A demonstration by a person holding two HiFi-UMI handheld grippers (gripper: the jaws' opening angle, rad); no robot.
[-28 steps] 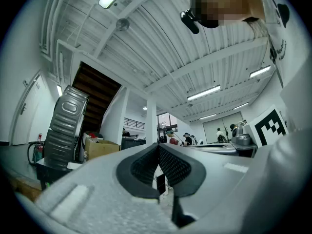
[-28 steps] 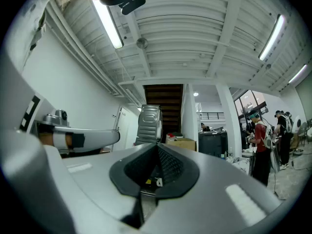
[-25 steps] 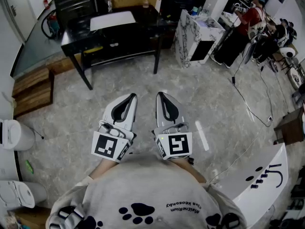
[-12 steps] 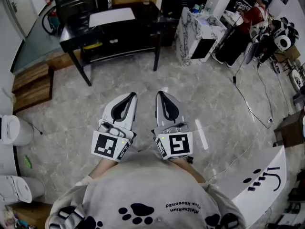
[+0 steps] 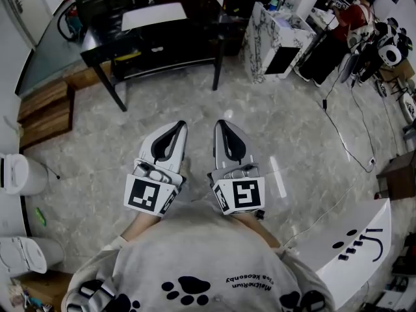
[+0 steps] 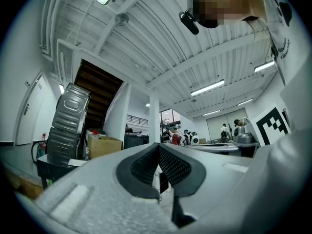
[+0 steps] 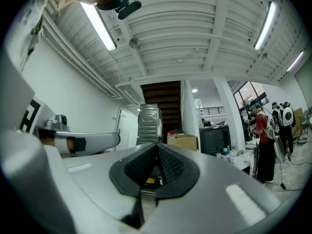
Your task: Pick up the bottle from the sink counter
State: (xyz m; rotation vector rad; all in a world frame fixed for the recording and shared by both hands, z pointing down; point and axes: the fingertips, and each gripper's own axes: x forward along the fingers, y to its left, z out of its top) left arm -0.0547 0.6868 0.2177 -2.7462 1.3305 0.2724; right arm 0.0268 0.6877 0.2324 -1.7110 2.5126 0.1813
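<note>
My left gripper point(image 5: 180, 125) and right gripper point(image 5: 221, 123) are held side by side at waist height over the grey stone floor, both pointing toward the far side of the room. Each one's jaws are closed tip to tip with nothing between them, as the left gripper view point(image 6: 159, 147) and the right gripper view point(image 7: 157, 147) also show. A white marble-patterned counter point(image 5: 263, 47) stands far ahead to the right, with small bottles point(image 5: 273, 5) on top. The same bottles point(image 7: 225, 151) appear tiny in the right gripper view. Neither gripper is near them.
A black table point(image 5: 104, 51) with a white sheet point(image 5: 153, 16) stands ahead to the left. Wooden steps point(image 5: 42, 116) and white bins point(image 5: 16, 174) line the left side. Cables point(image 5: 344, 135) trail across the floor at right, beside a white panel point(image 5: 354, 246). A person in red point(image 5: 359, 15) stands at the far right.
Both grippers stay shut and side by side. The room has drifted slightly in the head view, with the marble counter now a little further right and higher up.
</note>
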